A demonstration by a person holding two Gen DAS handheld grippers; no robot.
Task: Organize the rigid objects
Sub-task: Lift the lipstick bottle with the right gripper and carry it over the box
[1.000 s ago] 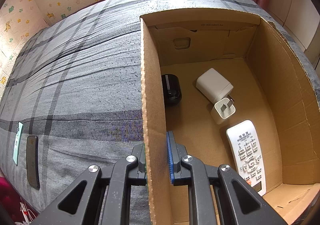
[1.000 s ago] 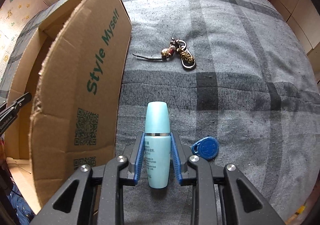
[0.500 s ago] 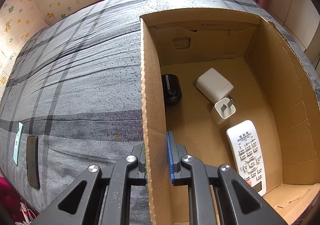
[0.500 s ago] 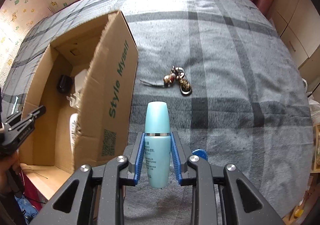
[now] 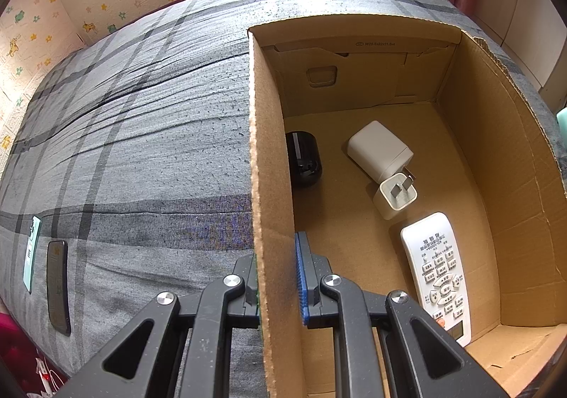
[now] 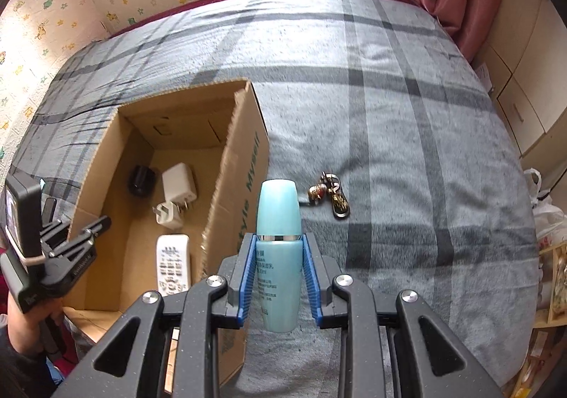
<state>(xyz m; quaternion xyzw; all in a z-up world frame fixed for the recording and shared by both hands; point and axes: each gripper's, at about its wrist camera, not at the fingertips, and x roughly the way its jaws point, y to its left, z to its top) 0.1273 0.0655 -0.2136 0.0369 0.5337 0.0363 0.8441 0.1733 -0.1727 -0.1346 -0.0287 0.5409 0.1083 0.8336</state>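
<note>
A cardboard box [image 6: 244, 164] sits on the bed [image 6: 389, 107]. In it, a small round speaker [image 5: 303, 158] lies far left against the wall, a charger [image 5: 379, 151] to its right, a smaller plug [image 5: 395, 199] touching the charger's near side, and a remote [image 5: 437, 270] nearest. Right of the box lies a keychain [image 6: 331, 196]. Far left of the box, two phones [image 5: 58, 286] lie side by side.

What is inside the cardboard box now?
Inside the cardboard box lie a black cylinder, two white chargers and a white remote. The remote's lower end is hidden behind the left gripper.
</note>
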